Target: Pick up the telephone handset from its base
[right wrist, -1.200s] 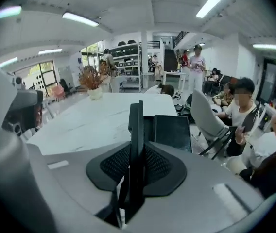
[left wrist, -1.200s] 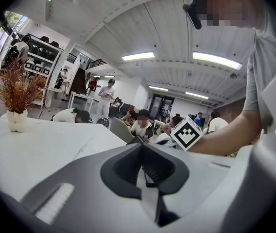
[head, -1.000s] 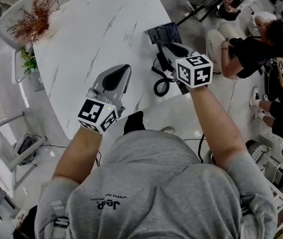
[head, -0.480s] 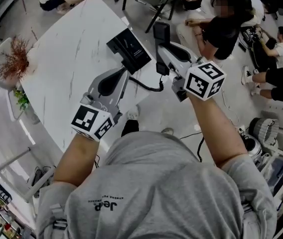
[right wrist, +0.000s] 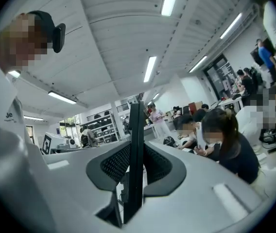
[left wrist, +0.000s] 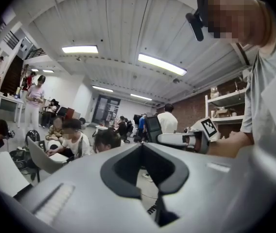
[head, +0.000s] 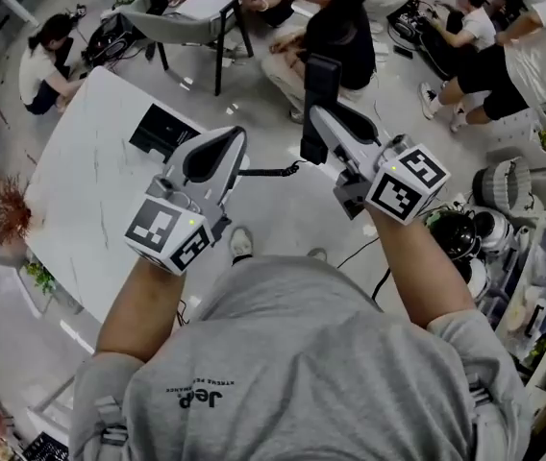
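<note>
Lifted clear of the table (head: 81, 190) since a second earlier, the right gripper (head: 319, 115) was recorded clamped on the black telephone handset (head: 321, 77), held upright, well apart from its base (head: 162, 131), left on the table. Left gripper (head: 235, 140) was closed, empty. Cord (head: 271, 171) apparently trailed from handset to base.
</note>
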`<action>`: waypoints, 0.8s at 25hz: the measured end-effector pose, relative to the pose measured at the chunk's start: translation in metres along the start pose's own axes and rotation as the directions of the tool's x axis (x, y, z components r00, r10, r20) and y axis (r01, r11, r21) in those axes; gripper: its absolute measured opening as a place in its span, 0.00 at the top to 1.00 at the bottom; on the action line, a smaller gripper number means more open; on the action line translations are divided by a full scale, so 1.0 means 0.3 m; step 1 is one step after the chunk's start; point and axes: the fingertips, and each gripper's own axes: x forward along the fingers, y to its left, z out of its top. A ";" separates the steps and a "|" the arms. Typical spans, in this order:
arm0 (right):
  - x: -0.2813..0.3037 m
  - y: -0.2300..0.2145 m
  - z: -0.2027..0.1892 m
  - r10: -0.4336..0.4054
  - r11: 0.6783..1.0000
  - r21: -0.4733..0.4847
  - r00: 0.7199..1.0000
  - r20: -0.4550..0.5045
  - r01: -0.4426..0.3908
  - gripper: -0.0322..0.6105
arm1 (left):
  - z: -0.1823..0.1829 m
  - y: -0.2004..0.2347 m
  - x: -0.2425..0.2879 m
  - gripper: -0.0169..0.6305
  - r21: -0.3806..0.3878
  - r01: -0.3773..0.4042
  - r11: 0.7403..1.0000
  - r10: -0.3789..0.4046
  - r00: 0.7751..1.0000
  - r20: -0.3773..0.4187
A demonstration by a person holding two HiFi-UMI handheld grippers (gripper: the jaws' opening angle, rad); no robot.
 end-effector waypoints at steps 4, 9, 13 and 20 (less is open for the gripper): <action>-0.228 -0.069 0.078 -0.103 0.995 0.014 0.992 0.072 0.103 0.83 | 0.021 -0.153 0.151 0.88 0.018 0.119 0.993 -0.118 0.993 -0.026; -0.462 -0.121 0.109 -0.234 0.972 0.027 0.964 0.128 0.233 0.83 | 0.016 -0.314 0.286 0.88 0.019 0.246 0.969 -0.244 0.968 -0.066; -0.627 -0.151 0.108 -0.333 0.943 0.048 0.930 0.156 0.329 0.83 | -0.010 -0.430 0.370 0.88 0.016 0.332 0.943 -0.329 0.939 -0.095; -0.869 -0.181 0.088 -0.468 0.884 0.086 0.864 0.185 0.460 0.83 | -0.062 -0.597 0.469 0.88 0.021 0.446 0.895 -0.439 0.886 -0.149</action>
